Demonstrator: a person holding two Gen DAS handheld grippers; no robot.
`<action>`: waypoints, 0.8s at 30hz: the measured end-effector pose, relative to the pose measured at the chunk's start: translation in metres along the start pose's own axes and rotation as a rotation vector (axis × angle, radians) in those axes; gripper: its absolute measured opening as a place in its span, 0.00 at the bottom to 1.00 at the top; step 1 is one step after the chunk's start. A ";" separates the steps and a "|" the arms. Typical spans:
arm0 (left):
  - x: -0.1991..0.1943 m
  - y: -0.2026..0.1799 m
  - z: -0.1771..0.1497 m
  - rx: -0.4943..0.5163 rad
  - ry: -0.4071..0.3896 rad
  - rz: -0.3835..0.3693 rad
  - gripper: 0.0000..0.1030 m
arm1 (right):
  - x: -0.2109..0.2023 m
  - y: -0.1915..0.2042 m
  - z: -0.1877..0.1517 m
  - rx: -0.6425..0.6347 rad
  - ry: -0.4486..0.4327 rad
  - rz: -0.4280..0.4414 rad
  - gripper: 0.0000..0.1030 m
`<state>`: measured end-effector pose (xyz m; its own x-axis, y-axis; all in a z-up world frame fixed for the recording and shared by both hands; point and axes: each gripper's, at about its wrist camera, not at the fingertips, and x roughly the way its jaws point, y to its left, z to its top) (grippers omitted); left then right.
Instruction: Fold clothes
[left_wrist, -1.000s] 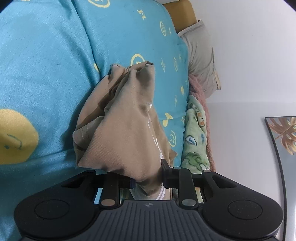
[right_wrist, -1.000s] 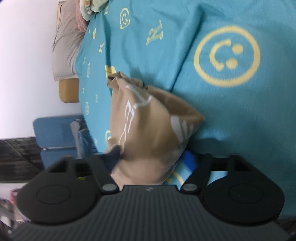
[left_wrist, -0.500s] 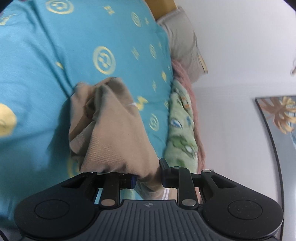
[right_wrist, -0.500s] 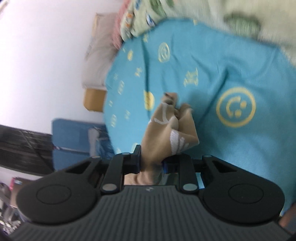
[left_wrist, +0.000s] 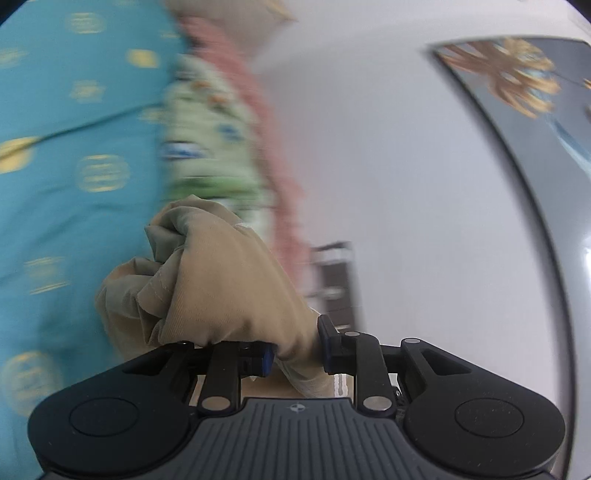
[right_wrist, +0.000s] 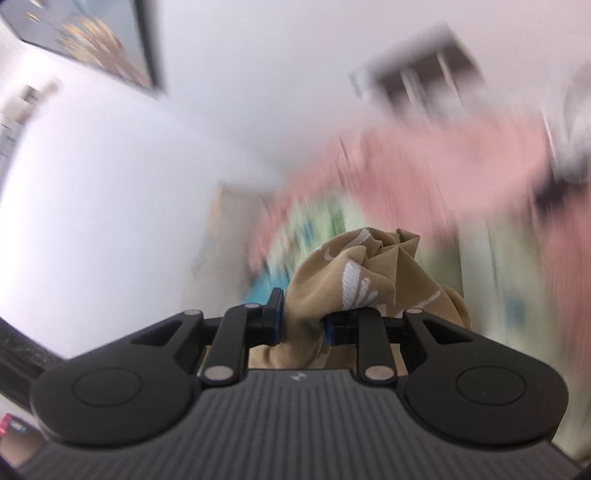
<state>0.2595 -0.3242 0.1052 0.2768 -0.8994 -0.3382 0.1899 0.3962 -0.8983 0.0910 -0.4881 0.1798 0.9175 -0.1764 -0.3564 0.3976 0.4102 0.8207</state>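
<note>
both the left claw (left_wrist: 295, 349) and right claw (right_wrist: 301, 326) grasp the tan garment (left_wrist: 221, 273), which is bunched straight ahead of each.

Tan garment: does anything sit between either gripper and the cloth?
Nothing visible does. The left gripper is shut on the tan garment, and the right gripper pinches the same cloth, bunched directly between the fingers. The background is motion-blurred.

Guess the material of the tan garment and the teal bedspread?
Tan garment: matte woven cloth, likely cotton twill; fine diagonal ribbing, stitched seams, white print. Teal bedspread: soft matte fabric with yellow printed motifs; motion blur hides its weave.
</note>
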 end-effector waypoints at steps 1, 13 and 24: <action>0.021 -0.017 0.004 0.014 -0.004 -0.030 0.25 | -0.005 0.002 0.016 -0.028 -0.044 0.003 0.23; 0.138 0.054 -0.093 0.186 0.152 0.145 0.25 | -0.004 -0.141 0.027 -0.023 -0.025 -0.271 0.23; 0.098 0.025 -0.124 0.536 0.155 0.274 0.82 | -0.030 -0.156 -0.015 -0.053 0.019 -0.353 0.29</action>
<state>0.1745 -0.4250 0.0144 0.2500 -0.7521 -0.6099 0.5889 0.6180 -0.5208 0.0016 -0.5333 0.0561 0.7232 -0.2994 -0.6223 0.6891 0.3726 0.6215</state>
